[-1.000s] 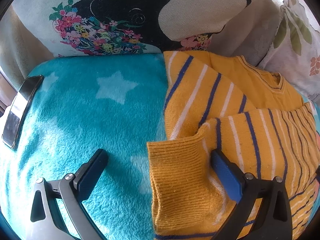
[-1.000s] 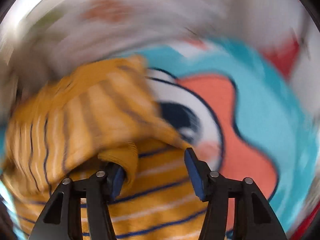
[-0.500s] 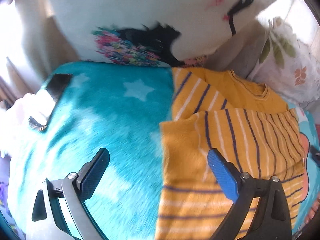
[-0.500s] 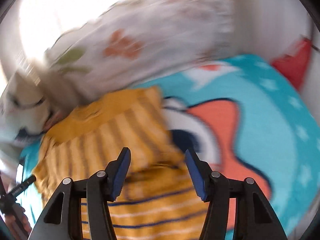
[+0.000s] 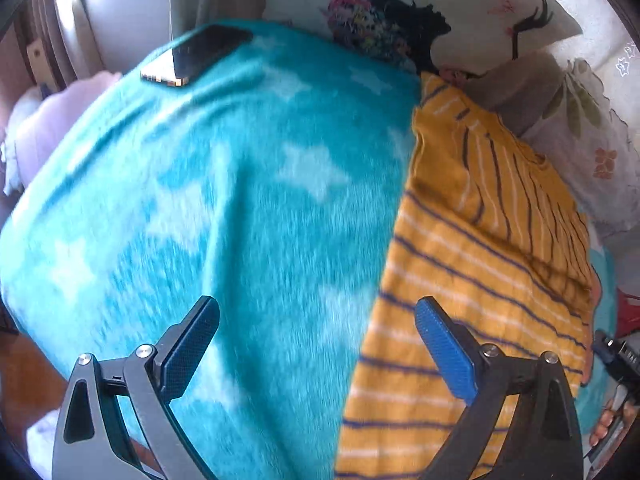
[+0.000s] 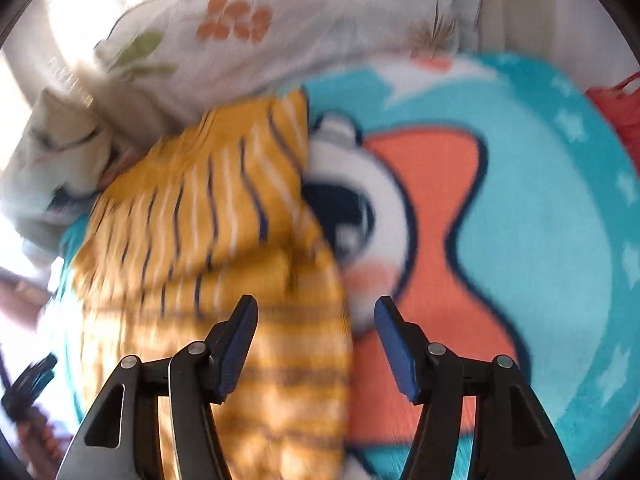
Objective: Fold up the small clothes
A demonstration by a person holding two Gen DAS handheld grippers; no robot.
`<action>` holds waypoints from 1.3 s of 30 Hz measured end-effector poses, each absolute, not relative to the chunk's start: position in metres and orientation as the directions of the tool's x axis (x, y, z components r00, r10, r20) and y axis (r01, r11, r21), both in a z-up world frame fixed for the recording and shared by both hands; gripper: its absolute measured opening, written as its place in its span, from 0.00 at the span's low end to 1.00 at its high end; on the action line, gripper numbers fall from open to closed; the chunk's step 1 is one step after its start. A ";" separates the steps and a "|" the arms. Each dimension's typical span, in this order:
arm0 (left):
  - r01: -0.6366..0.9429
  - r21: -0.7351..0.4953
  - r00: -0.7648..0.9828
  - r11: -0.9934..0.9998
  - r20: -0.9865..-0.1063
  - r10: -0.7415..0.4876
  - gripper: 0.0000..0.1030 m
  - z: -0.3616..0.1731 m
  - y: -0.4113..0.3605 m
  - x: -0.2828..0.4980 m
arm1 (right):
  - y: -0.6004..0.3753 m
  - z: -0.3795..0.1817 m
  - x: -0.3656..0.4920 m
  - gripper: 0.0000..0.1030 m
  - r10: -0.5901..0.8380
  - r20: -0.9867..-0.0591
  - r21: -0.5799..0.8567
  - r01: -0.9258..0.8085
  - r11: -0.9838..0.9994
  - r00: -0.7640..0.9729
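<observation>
While both sleeves now lie folded in, entries left to right.

Black slab smartphone (image 5: 198,56): on teal star-print fleece blanket (image 5: 224,200) covering the bed, far left; nearer the pillows' corner than a second ago, as view has drawn back.

Left gripper (image 5: 316,344): jaws wide, empty, pulled back above the garment's left edge.

Mustard-yellow knitted striped sweater (image 5: 472,280): flat on blanket, right of centre, neckline toward floral-print white pillows (image 6: 280,32).

Right gripper (image 6: 316,340): jaws wide, sleeve released, raised clear over right edge.

Judged: sleeve stage done; bottom-to-top fold remaining.
</observation>
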State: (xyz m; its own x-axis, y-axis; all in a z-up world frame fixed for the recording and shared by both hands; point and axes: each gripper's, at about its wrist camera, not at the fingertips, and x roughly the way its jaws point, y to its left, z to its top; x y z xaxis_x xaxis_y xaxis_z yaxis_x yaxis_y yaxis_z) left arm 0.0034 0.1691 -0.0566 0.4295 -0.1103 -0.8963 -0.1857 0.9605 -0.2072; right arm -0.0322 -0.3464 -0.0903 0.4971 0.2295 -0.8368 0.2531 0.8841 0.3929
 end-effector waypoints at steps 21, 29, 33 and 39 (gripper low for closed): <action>-0.133 -0.432 0.398 0.892 -0.847 -0.351 0.47 -0.081 0.135 -0.106 | -0.305 -0.154 -0.164 0.64 0.787 -0.516 0.846 0.056 0.531 0.337; -0.119 -0.487 0.394 0.865 -0.823 -0.409 0.42 -0.083 0.129 -0.113 | -0.291 -0.155 -0.173 0.65 0.817 -0.494 0.861 0.036 0.508 0.298; -0.146 -0.502 0.387 0.852 -0.822 -0.418 0.34 -0.086 0.132 -0.110 | -0.285 -0.153 -0.172 0.65 0.808 -0.509 0.850 0.028 0.525 0.298; -0.209 -0.398 0.373 0.893 -0.877 -0.304 0.08 -0.079 0.130 -0.110 | -0.260 -0.136 -0.169 0.11 0.693 -0.662 0.712 -0.051 0.701 0.287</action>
State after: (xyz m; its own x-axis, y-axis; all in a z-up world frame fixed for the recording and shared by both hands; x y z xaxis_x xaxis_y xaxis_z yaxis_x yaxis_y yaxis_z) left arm -0.1103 0.1301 -0.0792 0.3728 -0.3037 -0.8768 -0.2090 0.8931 -0.3983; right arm -0.1689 -0.2598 -0.1362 0.2868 0.6929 -0.6615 -0.0509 0.7006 0.7118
